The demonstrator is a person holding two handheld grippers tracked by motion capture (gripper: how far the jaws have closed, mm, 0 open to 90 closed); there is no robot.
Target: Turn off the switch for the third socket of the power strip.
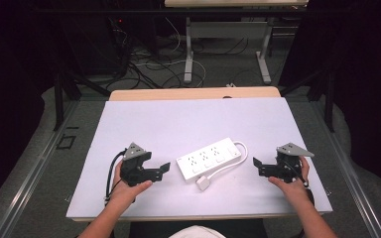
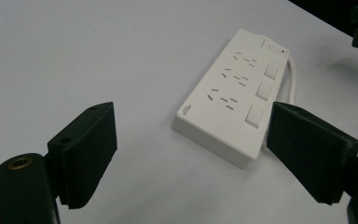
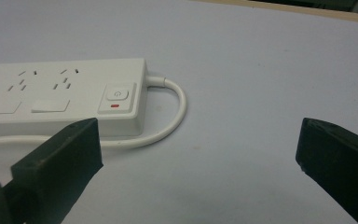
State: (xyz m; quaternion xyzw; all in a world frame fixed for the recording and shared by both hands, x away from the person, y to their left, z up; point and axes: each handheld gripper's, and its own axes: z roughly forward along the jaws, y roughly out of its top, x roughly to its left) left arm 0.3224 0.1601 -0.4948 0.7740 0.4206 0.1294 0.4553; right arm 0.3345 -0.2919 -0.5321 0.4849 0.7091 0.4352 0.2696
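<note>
between open grippers, power strip (image 1: 209, 158) lies.

A: We are seeing the white table cover (image 1: 188, 119) glowing under even overhead light, while the room around it is sinking into near black.

B: We are noticing soft, faint shadows beside the power strip (image 2: 233, 93), no glare, and the 2 near black jaws blurring slightly in both gripper views.
</note>
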